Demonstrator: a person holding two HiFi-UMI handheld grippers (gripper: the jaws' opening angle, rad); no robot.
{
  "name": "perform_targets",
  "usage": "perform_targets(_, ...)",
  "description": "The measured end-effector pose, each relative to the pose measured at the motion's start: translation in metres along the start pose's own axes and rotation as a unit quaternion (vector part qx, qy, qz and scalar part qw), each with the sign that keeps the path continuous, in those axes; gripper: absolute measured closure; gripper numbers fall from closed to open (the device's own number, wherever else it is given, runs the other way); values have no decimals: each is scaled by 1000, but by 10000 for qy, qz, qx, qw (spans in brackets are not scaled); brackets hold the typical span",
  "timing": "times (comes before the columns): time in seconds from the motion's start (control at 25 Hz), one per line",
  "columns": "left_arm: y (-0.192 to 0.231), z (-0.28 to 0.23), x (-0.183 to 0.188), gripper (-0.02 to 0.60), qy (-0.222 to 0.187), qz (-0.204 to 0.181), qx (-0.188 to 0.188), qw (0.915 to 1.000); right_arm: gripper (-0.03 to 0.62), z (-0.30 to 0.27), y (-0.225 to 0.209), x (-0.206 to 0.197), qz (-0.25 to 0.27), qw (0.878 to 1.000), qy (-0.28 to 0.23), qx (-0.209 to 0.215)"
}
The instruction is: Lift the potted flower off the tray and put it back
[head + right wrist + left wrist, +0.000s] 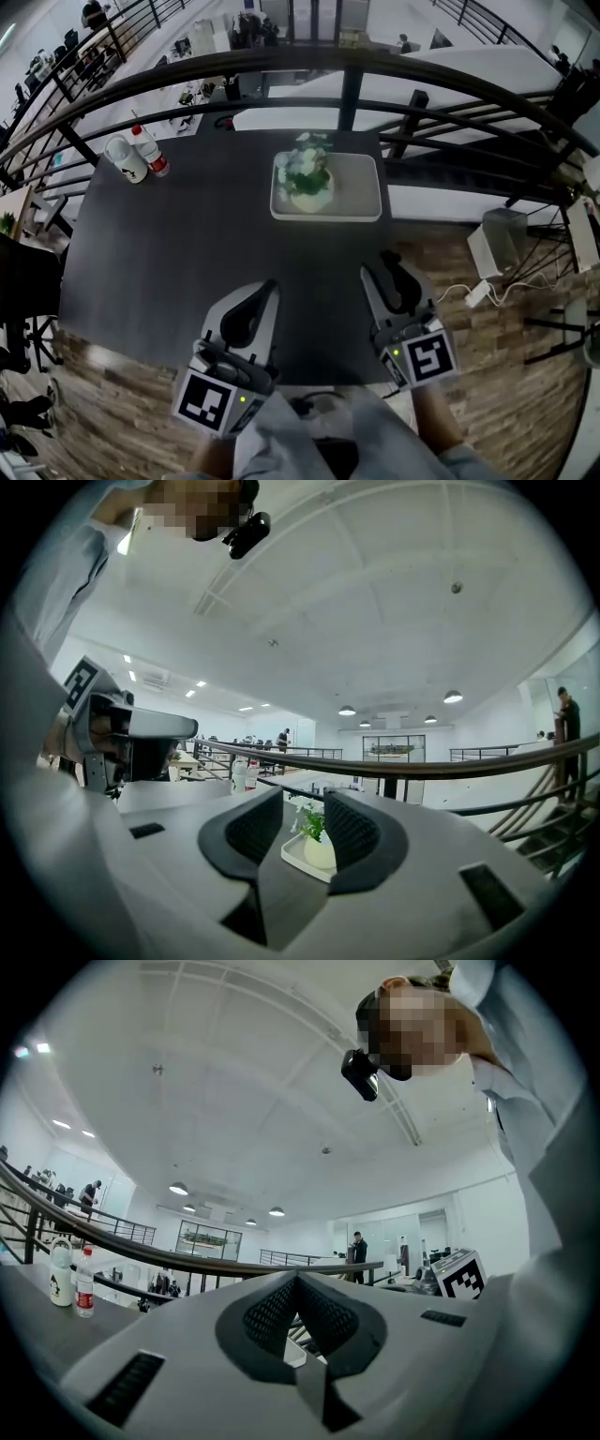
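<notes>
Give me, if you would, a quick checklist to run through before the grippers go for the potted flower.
1. The potted flower stands upright on the tray: ok.
2. The right gripper has its fingers apart, nothing between them: ok.
3. The left gripper has its fingers apart: not ok, they meet at the tips.
4. The bottles stand apart from the tray, far left: ok.
5. Both grippers are at the flower: not ok, they are at the table's near edge.
6. The pot lifts freely: cannot tell.
</notes>
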State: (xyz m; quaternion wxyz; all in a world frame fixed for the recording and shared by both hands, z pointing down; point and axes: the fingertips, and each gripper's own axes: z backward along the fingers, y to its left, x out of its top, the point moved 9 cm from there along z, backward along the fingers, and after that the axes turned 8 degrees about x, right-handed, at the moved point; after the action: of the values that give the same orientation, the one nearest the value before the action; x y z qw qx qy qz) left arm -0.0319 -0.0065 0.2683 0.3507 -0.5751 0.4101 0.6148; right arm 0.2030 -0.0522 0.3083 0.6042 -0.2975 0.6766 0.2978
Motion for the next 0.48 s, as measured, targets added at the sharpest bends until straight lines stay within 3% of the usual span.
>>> perform_targets(0.48,43,-34,-6,583,-11,101,-58,9999,390,-70,-17,-21,-54,9993,367,32)
